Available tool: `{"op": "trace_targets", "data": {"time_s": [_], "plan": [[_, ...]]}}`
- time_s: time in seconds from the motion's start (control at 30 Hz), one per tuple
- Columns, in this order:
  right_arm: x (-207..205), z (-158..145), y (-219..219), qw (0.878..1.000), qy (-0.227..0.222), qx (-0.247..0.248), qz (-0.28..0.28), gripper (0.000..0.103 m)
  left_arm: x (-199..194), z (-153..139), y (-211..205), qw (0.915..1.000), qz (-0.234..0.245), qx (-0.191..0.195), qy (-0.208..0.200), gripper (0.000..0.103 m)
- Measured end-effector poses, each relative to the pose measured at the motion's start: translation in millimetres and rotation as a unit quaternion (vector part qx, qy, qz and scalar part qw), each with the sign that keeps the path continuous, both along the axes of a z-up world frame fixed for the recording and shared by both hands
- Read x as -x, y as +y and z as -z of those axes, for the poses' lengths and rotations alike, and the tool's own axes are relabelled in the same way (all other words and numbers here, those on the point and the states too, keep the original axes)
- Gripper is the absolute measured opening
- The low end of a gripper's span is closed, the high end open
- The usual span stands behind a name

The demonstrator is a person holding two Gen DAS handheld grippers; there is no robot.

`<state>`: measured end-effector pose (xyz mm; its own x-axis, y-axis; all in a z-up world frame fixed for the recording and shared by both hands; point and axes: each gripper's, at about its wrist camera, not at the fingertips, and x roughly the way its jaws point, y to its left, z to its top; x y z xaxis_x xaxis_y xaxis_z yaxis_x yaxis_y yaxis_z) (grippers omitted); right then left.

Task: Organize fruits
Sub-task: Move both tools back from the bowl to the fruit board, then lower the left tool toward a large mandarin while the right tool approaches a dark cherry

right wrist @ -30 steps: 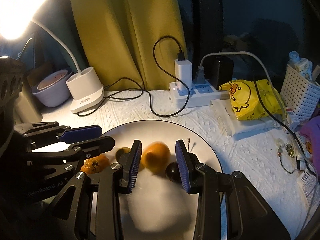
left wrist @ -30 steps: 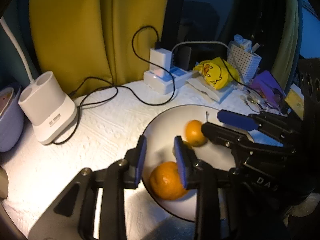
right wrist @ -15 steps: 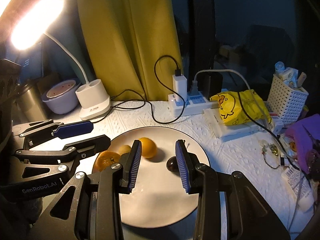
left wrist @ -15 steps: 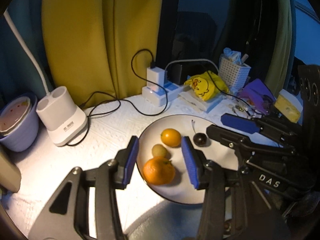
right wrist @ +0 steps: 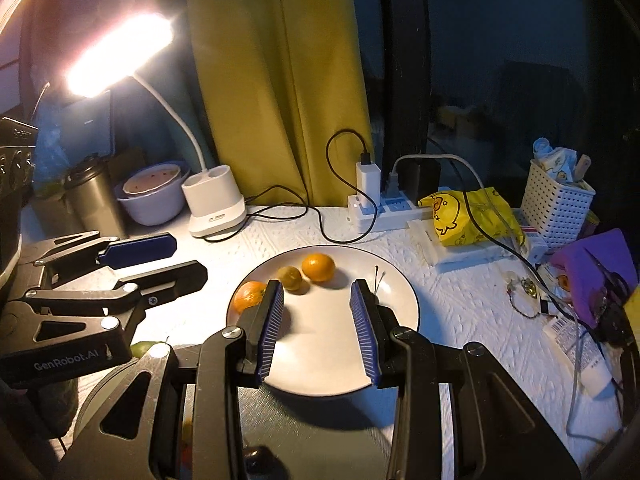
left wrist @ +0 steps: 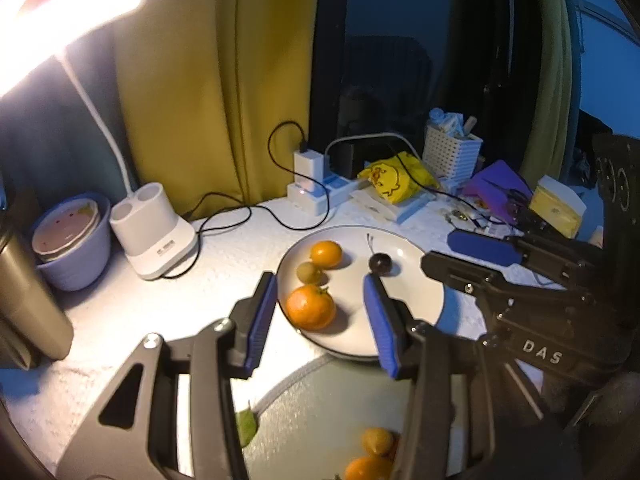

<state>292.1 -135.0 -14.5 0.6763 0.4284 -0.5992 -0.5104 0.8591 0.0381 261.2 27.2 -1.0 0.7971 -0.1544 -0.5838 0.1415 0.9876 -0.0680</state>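
A white plate (left wrist: 416,292) (right wrist: 396,300) holds a large orange (left wrist: 311,307) (right wrist: 248,295), a small orange (left wrist: 326,253) (right wrist: 318,267), a small green fruit (left wrist: 308,272) (right wrist: 291,277) and a dark cherry (left wrist: 380,262). My left gripper (left wrist: 320,312) is open and empty, raised above the plate's near side. My right gripper (right wrist: 316,324) is open and empty, raised over the plate; its right finger hides the cherry. A second grey dish (left wrist: 320,420) below holds more oranges (left wrist: 376,442).
A white lamp base (left wrist: 152,232) (right wrist: 214,204), a purple bowl (left wrist: 72,240) and a steel flask (right wrist: 94,196) stand at the left. A power strip with cables (right wrist: 380,208), a yellow duck bag (right wrist: 468,216), a white basket (right wrist: 560,208) and purple clutter (right wrist: 596,276) lie behind and right.
Both grippers have pulled back and up from the plate and opened wider. The lower dish with oranges has come into view.
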Motion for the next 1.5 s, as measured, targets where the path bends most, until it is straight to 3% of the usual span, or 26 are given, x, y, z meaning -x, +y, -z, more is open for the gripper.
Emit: {"op": "trace_targets", "data": {"time_s": [0.23,0.73,1.5], "plan": [[20,-3,-5,1.0,-0.001,-0.003,-0.004,0.037,25,-2,-2,1.0,-0.004,-0.002,-0.002,0.046],[49,2,-32,1.0,0.006,-0.003,0.01,0.037,66,20,-3,0.9996,-0.018,-0.003,0.022,0.047],[90,37,-40,0.999,0.043,0.015,0.004,0.037,115,63,-2,0.9978,-0.026,0.014,0.059,0.047]]}}
